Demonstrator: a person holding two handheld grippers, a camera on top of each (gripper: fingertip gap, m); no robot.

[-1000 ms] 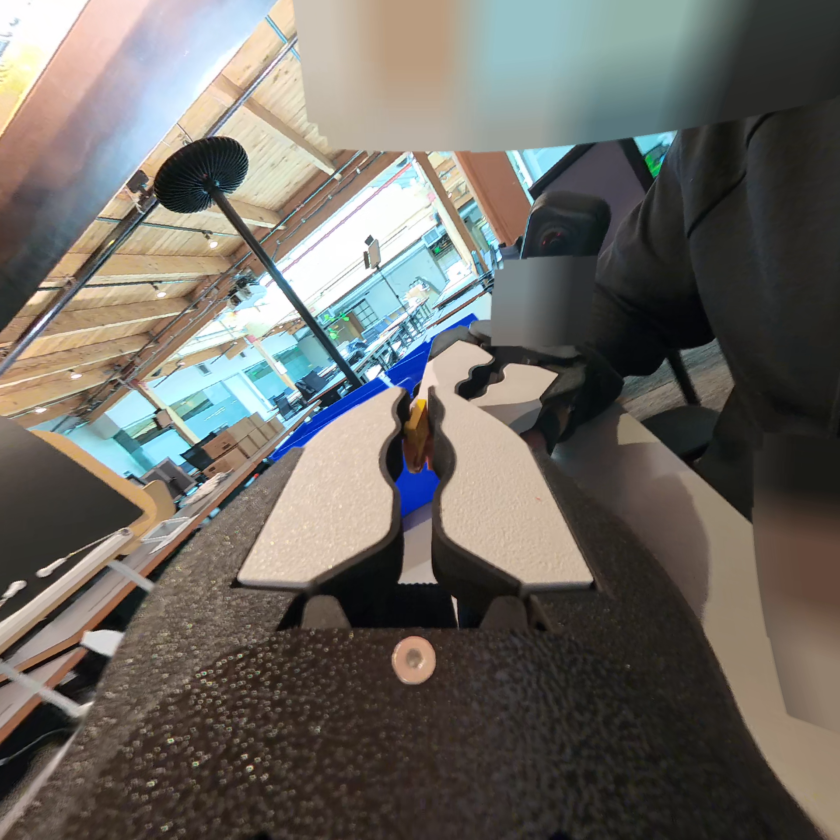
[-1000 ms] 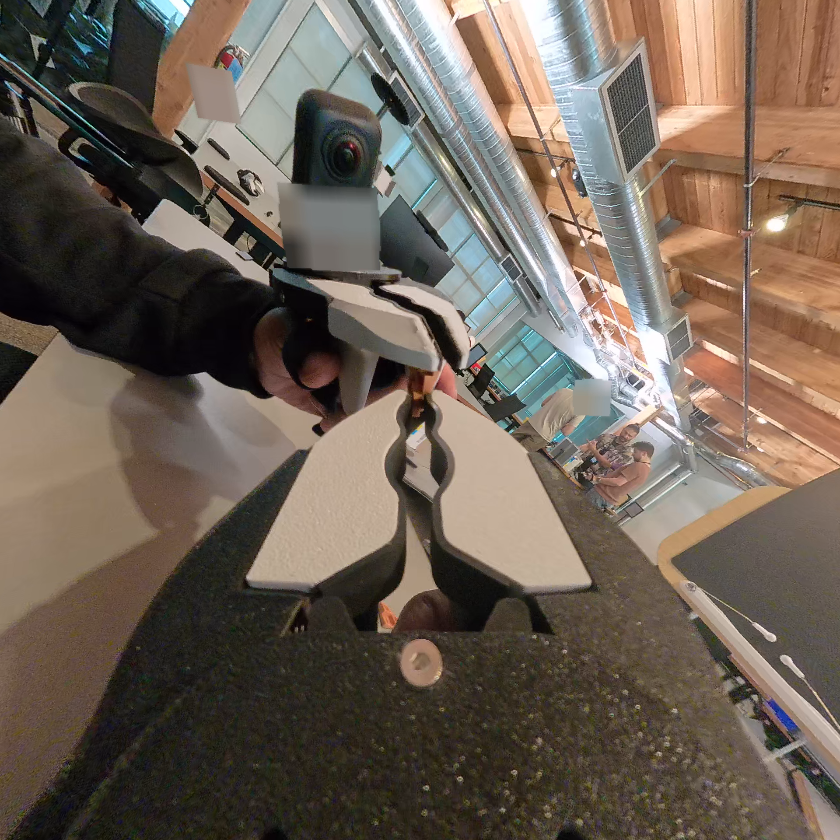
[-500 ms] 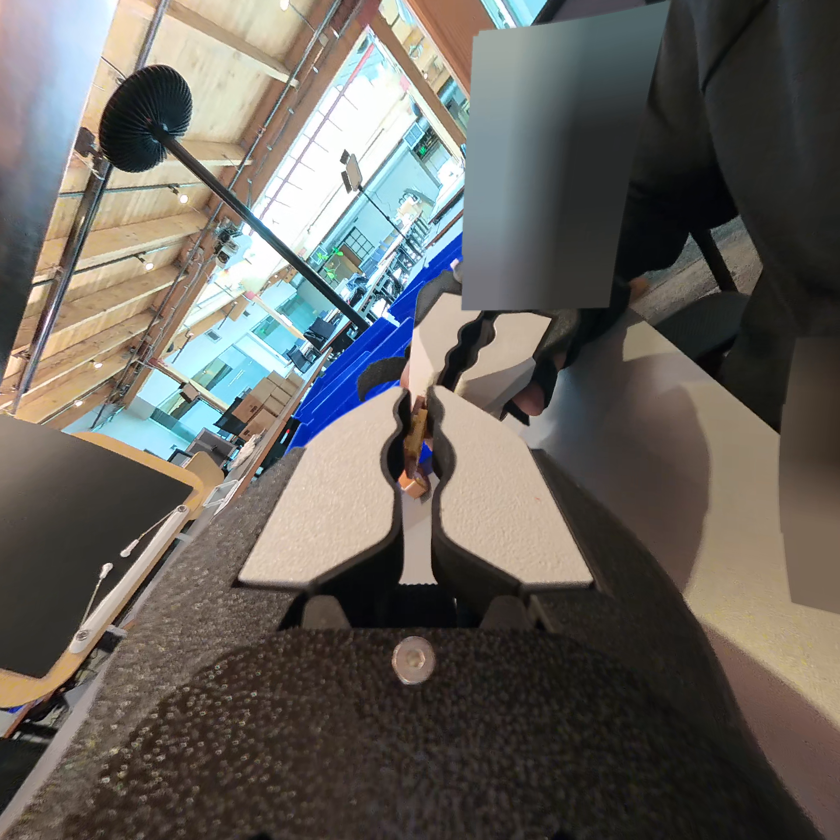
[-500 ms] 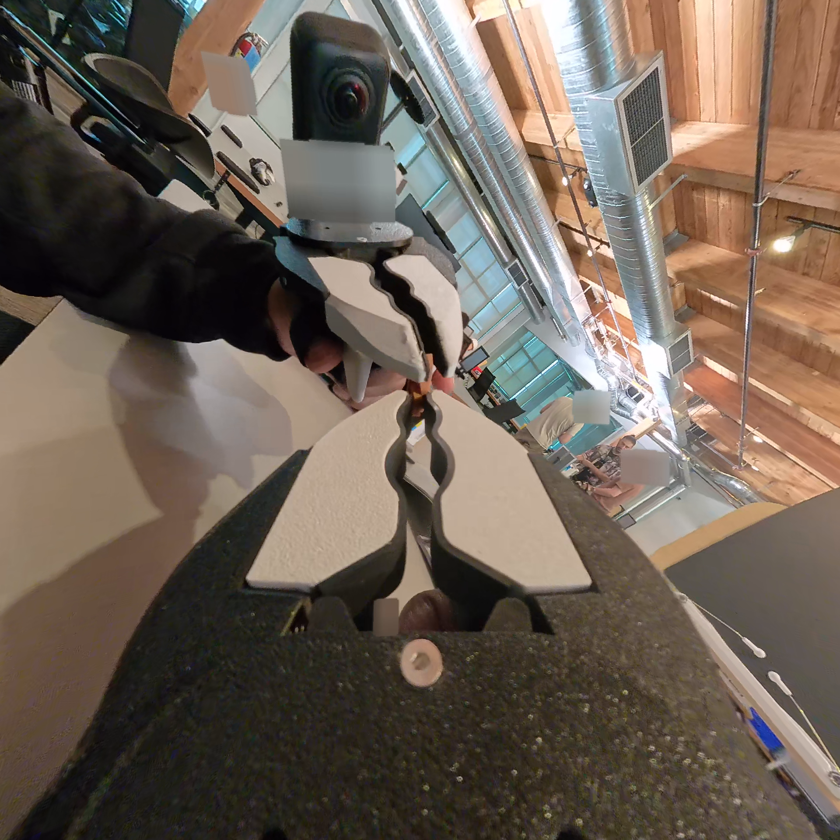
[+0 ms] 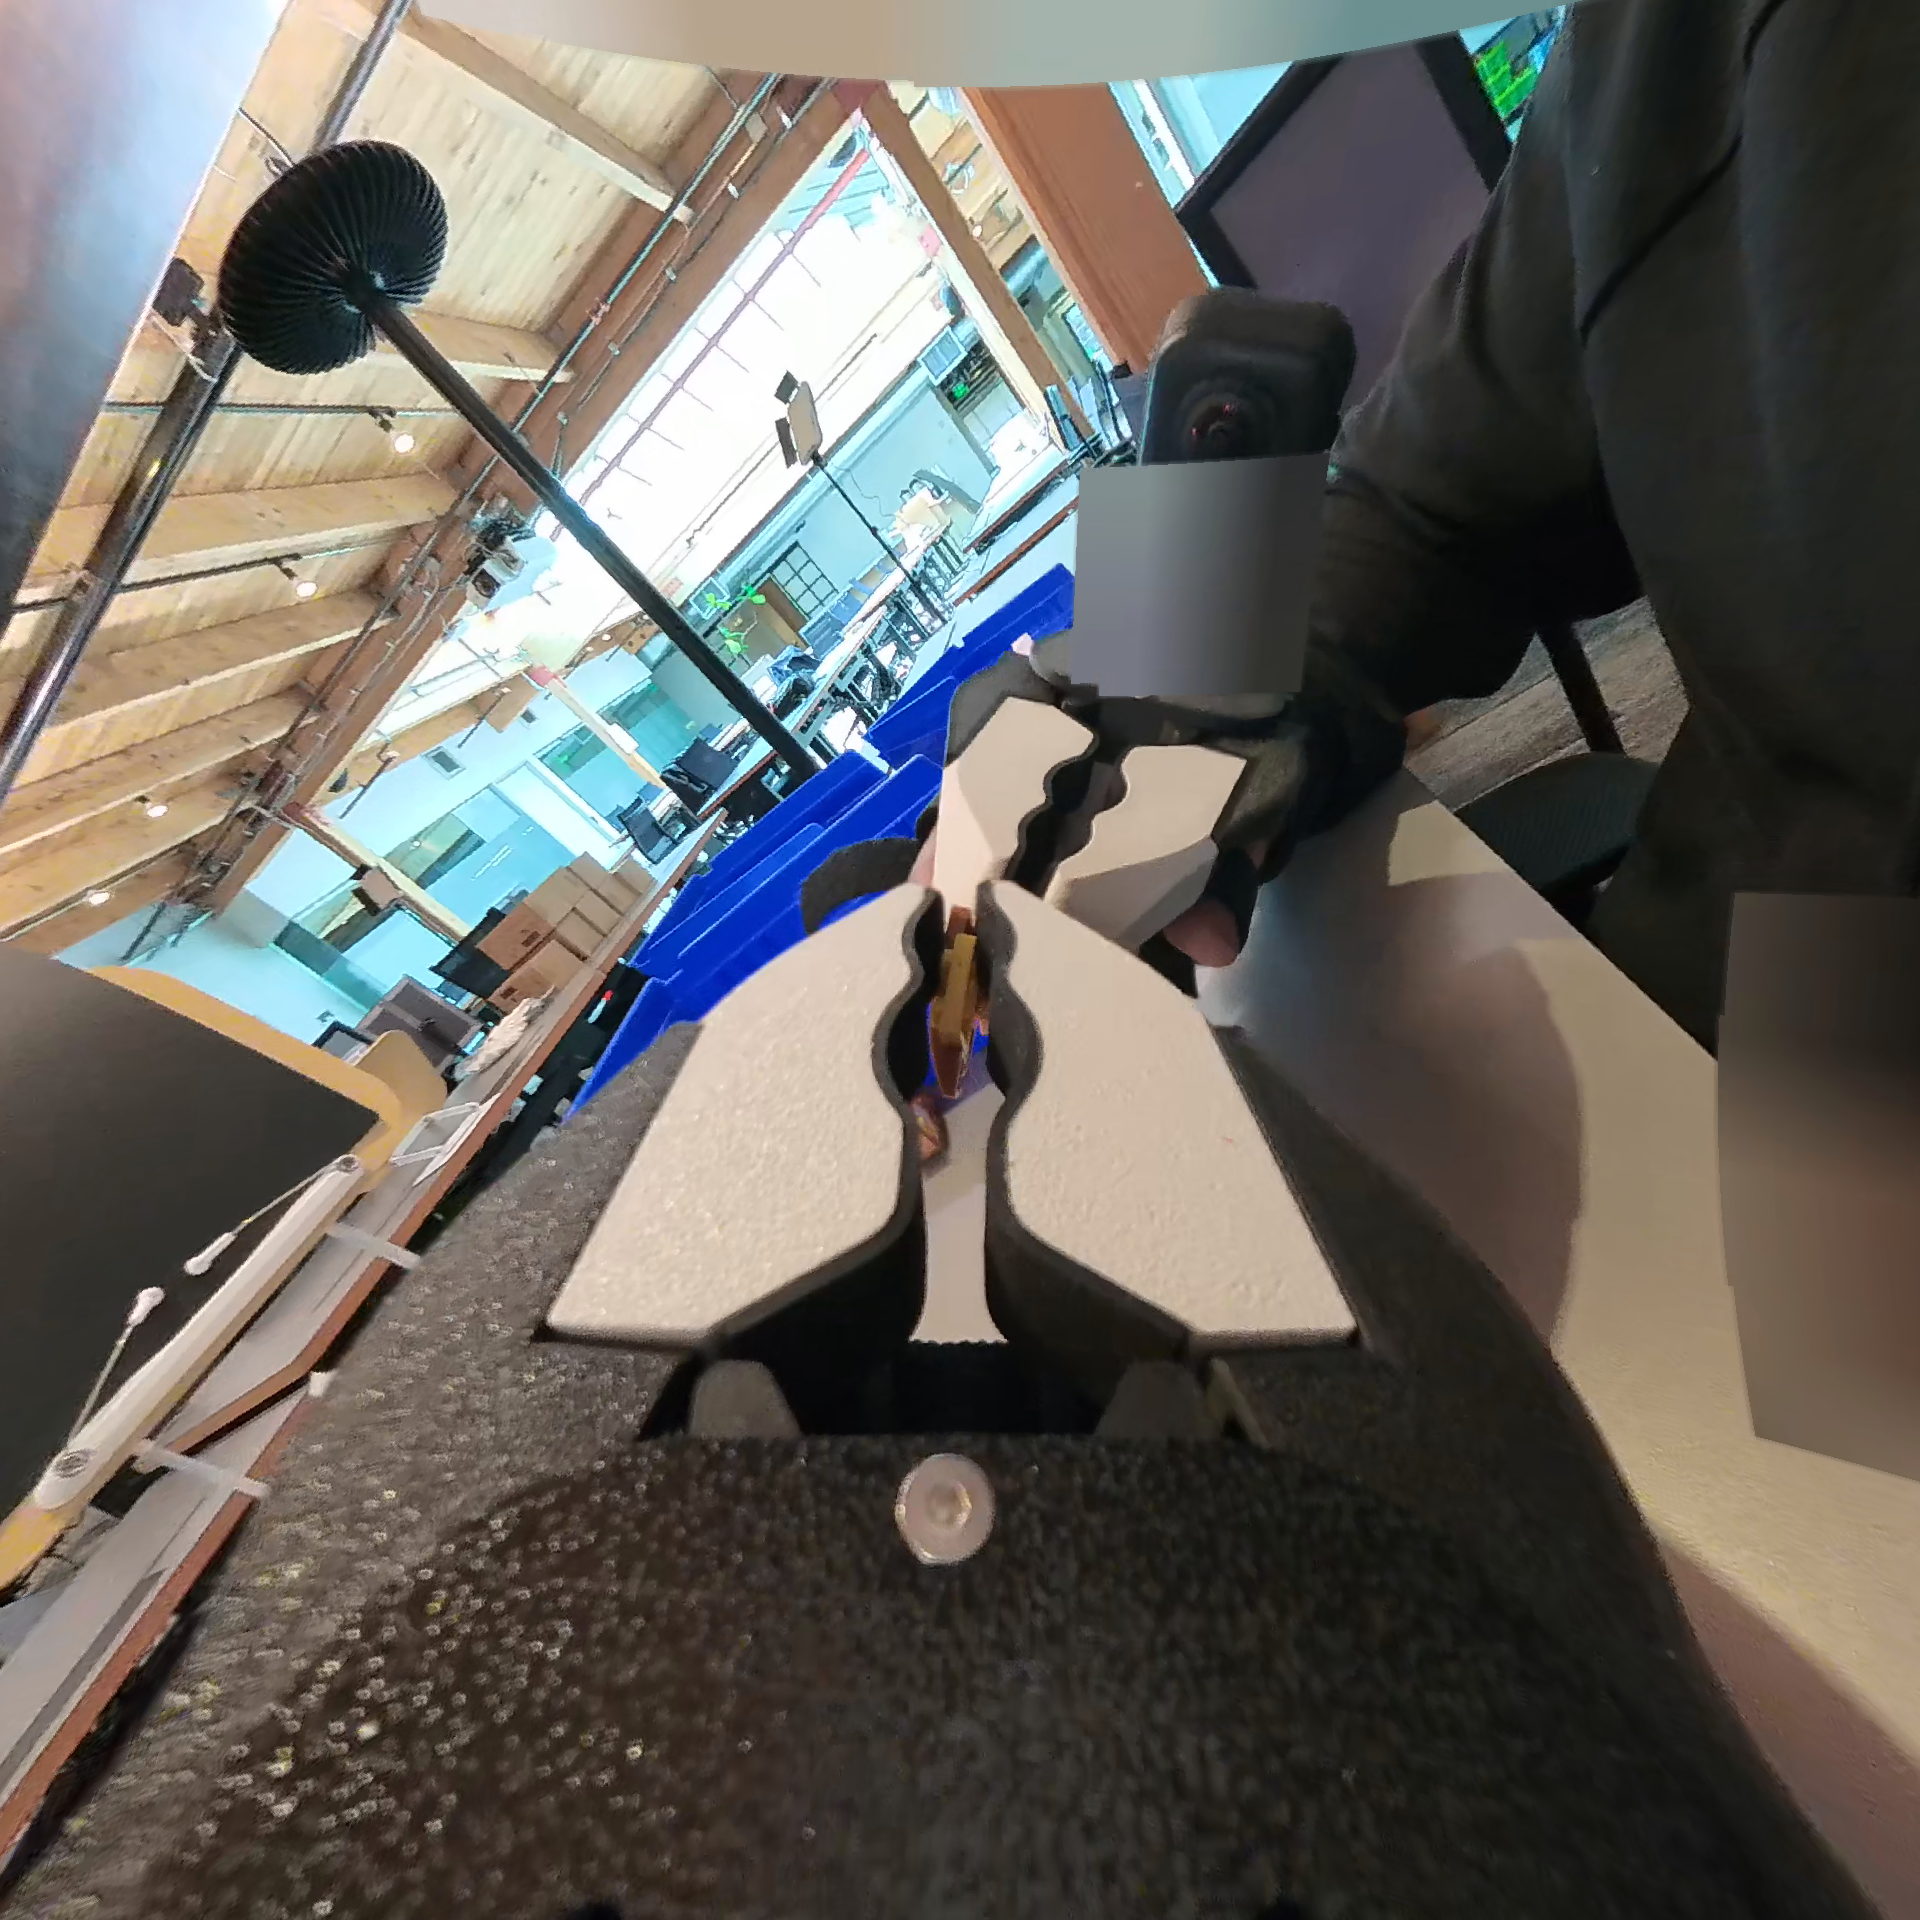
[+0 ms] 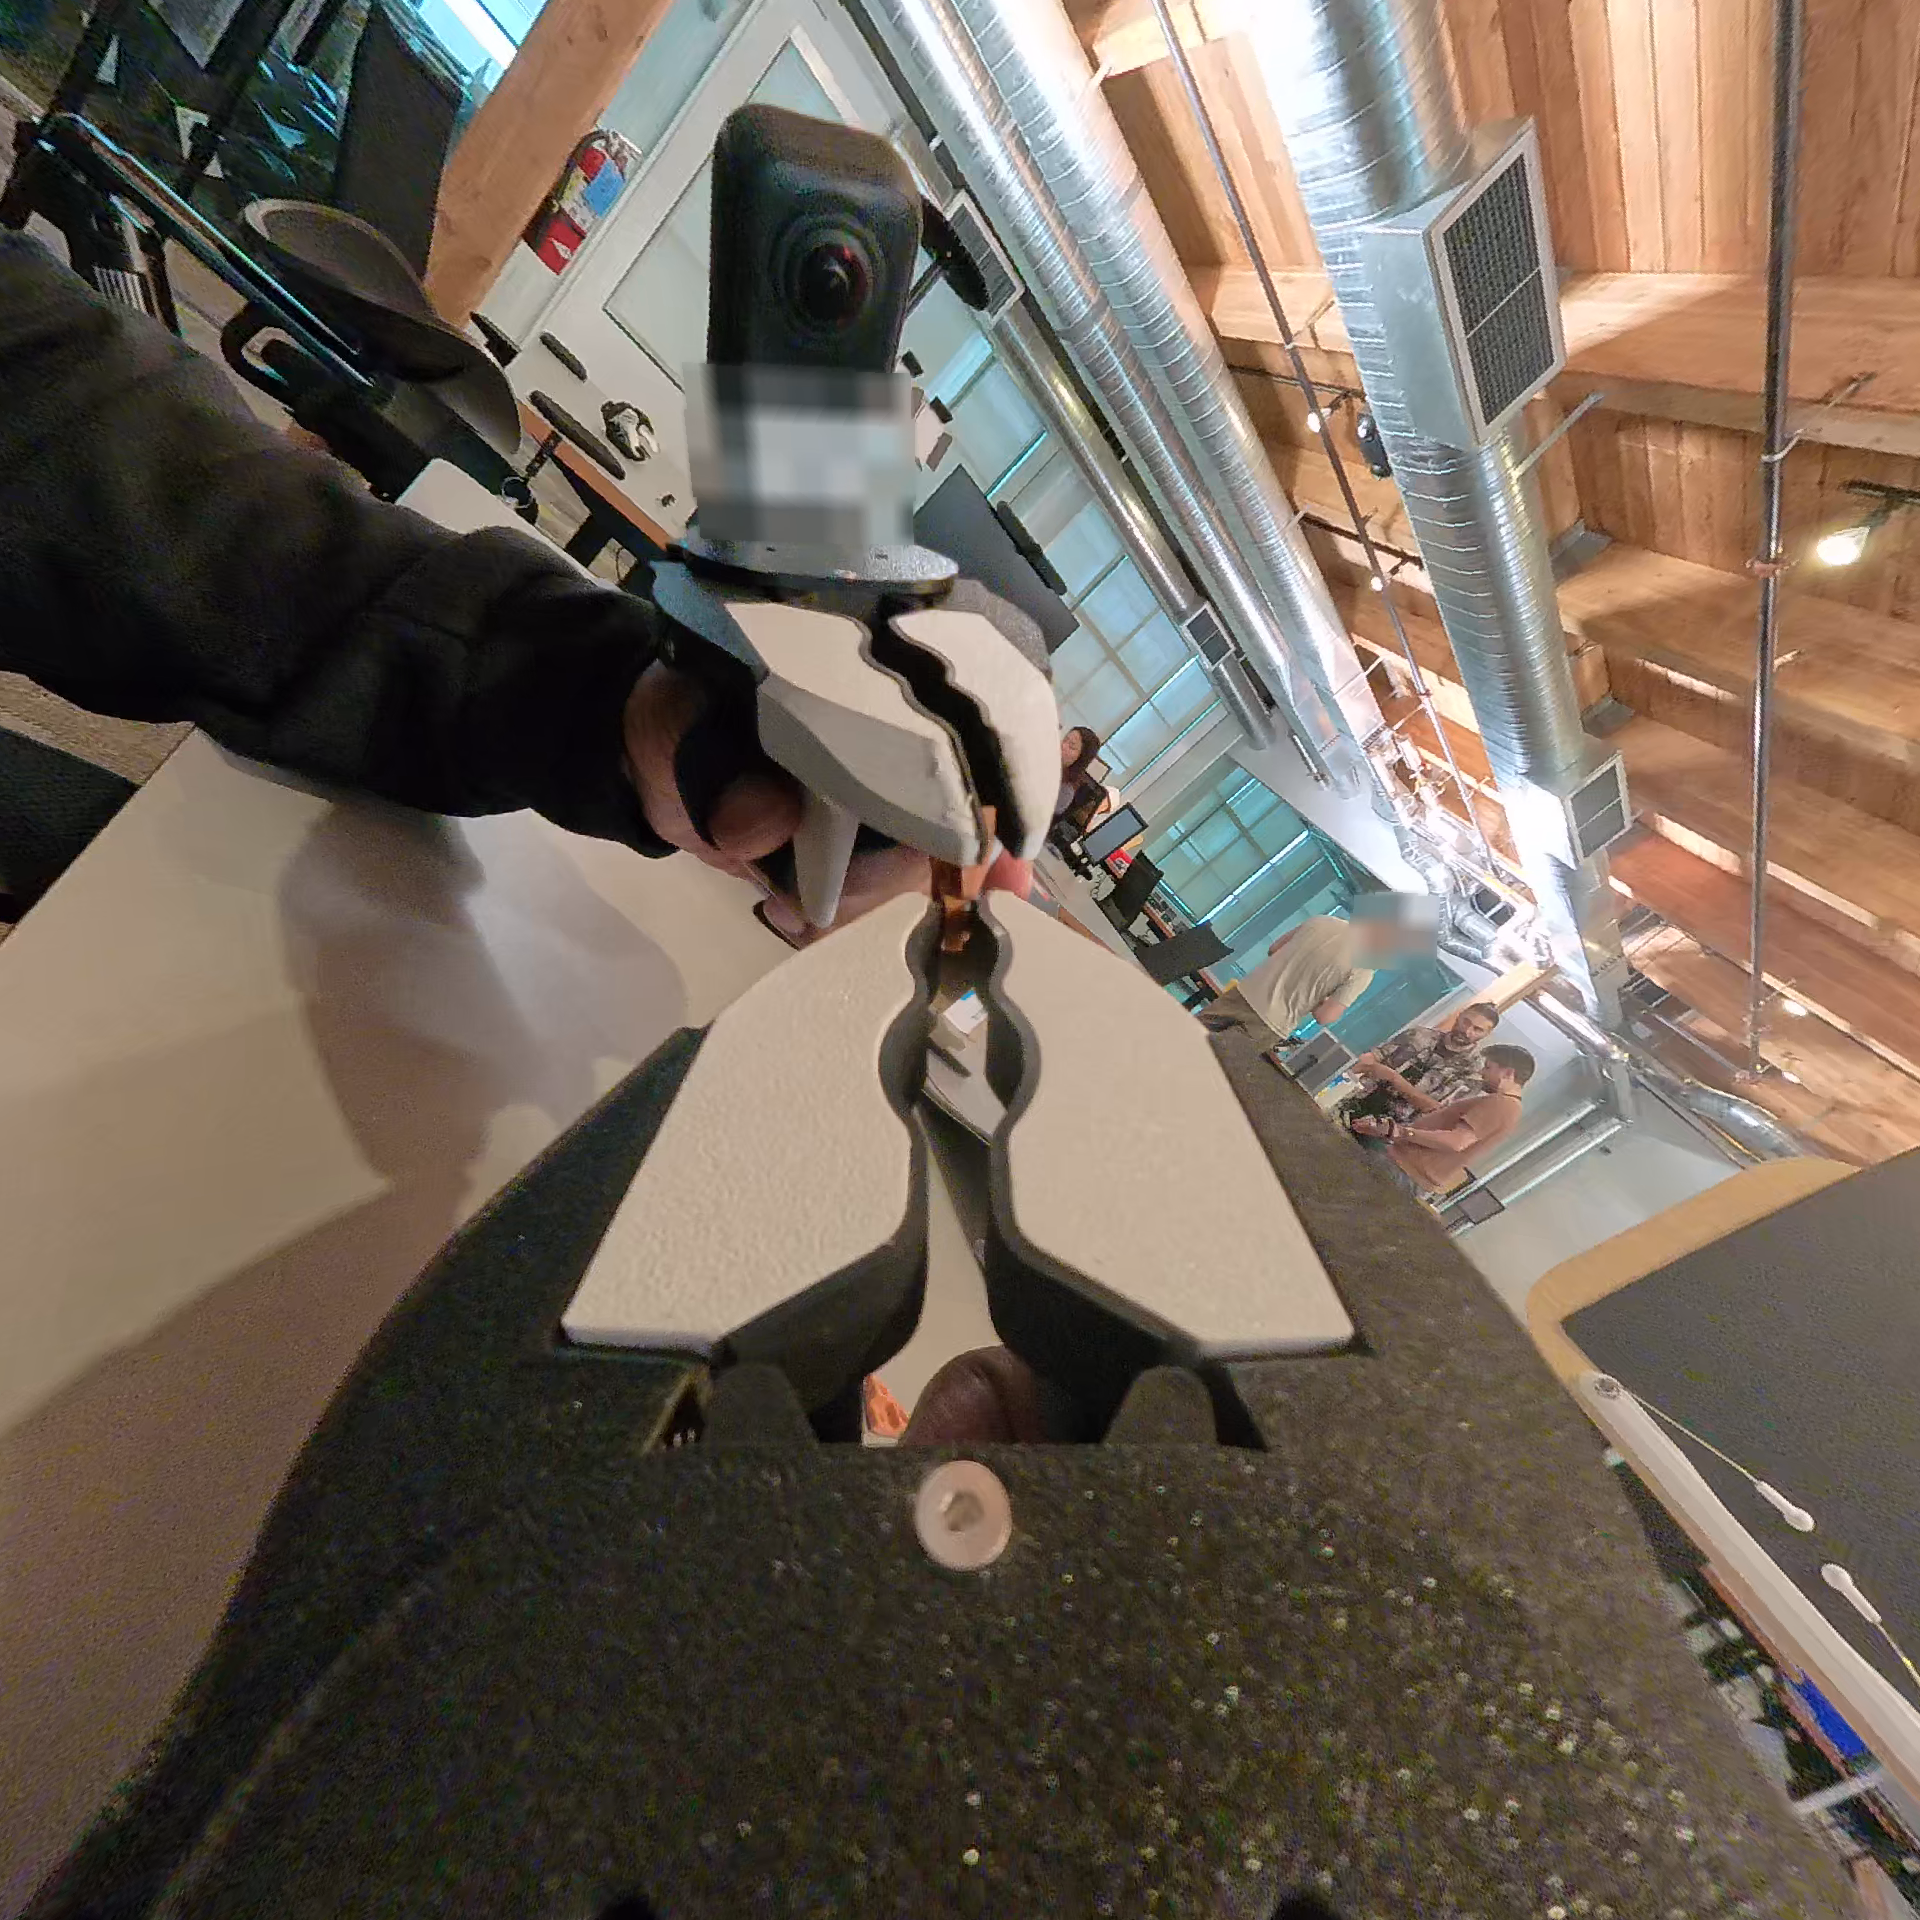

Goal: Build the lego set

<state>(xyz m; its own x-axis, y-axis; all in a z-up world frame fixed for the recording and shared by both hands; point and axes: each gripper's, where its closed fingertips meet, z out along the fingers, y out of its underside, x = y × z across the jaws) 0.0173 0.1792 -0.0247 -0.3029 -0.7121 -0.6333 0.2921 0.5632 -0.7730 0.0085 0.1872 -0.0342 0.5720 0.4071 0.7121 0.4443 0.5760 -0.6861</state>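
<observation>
My left gripper [image 5: 957,906] is shut on a small flat yellow-brown piece [image 5: 958,1000] that stands on edge between its pads. My right gripper [image 6: 961,914] meets it tip to tip and is shut on the brown end of the same piece [image 6: 951,923]. In the left wrist view the right gripper [image 5: 982,878] comes in from the upper right, held by a gloved hand [image 5: 1288,790]. In the right wrist view the left gripper [image 6: 997,836] comes in from the upper left. Both are held above a white table [image 5: 1455,1091].
Blue bins [image 5: 790,883] stand behind the grippers in the left wrist view. A black panel with a wooden rim [image 5: 156,1122] is at the left; it also shows in the right wrist view [image 6: 1766,1351]. A dark sleeve [image 6: 260,623] crosses the table. People stand far off [image 6: 1444,1091]. Left and right tips are no more than a few centimetres apart.
Both grippers stay tip to tip on the small piece. The left wrist view tilted up and back down, and the pair shifted slightly; the grasps did not visibly change.
</observation>
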